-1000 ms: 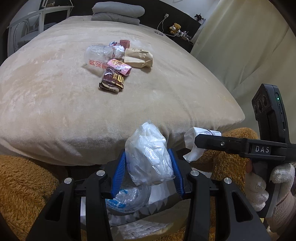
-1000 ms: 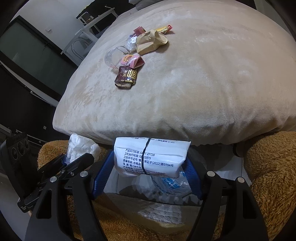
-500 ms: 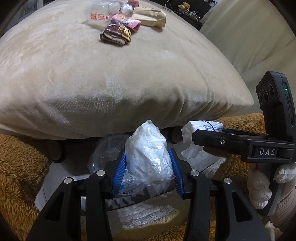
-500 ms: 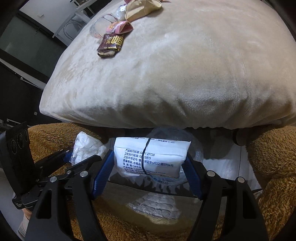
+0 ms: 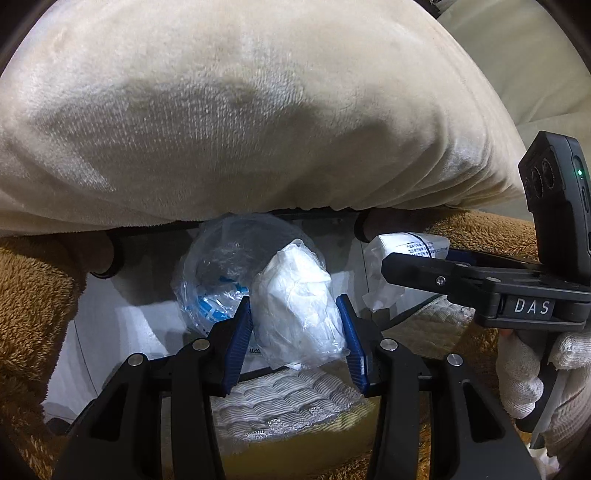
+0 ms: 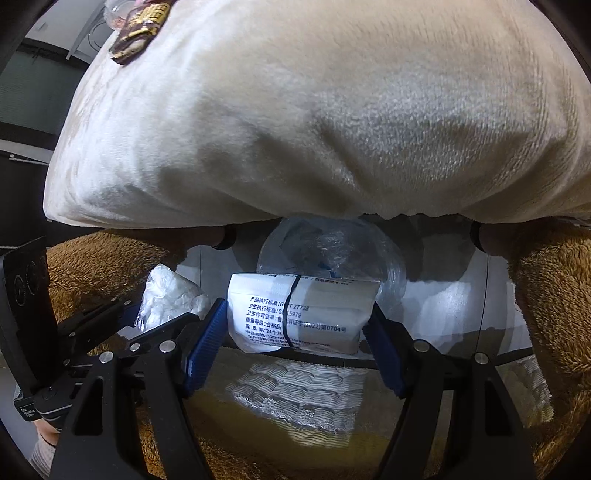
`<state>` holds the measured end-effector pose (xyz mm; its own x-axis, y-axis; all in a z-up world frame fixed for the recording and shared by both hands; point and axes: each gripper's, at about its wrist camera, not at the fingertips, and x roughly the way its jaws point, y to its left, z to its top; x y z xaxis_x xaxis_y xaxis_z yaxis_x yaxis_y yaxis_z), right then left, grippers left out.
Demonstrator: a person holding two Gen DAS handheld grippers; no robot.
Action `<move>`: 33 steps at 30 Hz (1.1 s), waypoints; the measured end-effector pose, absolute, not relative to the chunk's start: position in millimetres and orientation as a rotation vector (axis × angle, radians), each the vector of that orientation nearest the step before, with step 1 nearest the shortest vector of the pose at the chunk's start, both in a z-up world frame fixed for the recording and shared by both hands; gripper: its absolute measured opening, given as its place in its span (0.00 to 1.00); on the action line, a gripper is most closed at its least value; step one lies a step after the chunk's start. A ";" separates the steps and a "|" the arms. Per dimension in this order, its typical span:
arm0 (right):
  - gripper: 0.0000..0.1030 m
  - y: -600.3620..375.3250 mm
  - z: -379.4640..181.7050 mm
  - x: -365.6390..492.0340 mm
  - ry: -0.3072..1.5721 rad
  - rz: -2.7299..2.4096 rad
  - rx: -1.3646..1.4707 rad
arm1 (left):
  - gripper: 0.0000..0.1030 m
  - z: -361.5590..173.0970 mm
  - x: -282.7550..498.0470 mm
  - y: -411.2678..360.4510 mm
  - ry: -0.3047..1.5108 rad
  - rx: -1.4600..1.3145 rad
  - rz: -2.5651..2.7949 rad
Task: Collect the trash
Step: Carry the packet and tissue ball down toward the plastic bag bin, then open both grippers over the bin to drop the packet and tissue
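My left gripper (image 5: pixel 295 306) is shut on a crumpled white plastic wad (image 5: pixel 295 310), its blue pads pressing both sides. My right gripper (image 6: pixel 295 317) is shut on a white printed tissue packet (image 6: pixel 299 314) held crosswise. Both point steeply down over a bin lined with a clear plastic bag (image 5: pixel 229 266), which stands on the floor below the bed's edge and holds some blue-printed trash. In the left wrist view the right gripper (image 5: pixel 406 266) shows at the right with its packet (image 5: pixel 402 243); in the right wrist view the left gripper (image 6: pixel 162 314) and its wad (image 6: pixel 170 295) sit at the left.
The cream bed cover (image 5: pixel 258 110) bulges over the bin's far side. A brown snack wrapper (image 6: pixel 140 29) lies on top of the bed at the upper left. Brown fuzzy sleeves (image 5: pixel 33 295) flank the view. A white-gloved hand (image 5: pixel 532 369) holds the right gripper.
Both grippers have sunk from above the bed's surface toward the bin and tipped further down. The trash pile on the bed has slid out of the left view. Both grips are unchanged.
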<state>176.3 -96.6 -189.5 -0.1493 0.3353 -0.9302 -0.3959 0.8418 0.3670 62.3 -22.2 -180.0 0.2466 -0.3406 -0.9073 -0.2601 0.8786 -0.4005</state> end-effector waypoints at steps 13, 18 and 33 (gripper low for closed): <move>0.70 -90.8 -227.3 179.6 1.730 0.585 -0.053 | 0.43 -214.6 69.4 -32.4 1.493 -0.561 -0.073; 0.75 -88.8 -235.0 180.5 1.767 0.591 -0.022 | 0.46 -219.0 68.7 -29.5 1.518 -0.559 -0.063; 0.83 -93.8 -229.1 181.0 1.754 0.581 0.003 | 0.61 -215.7 67.9 -25.7 1.505 -0.551 -0.044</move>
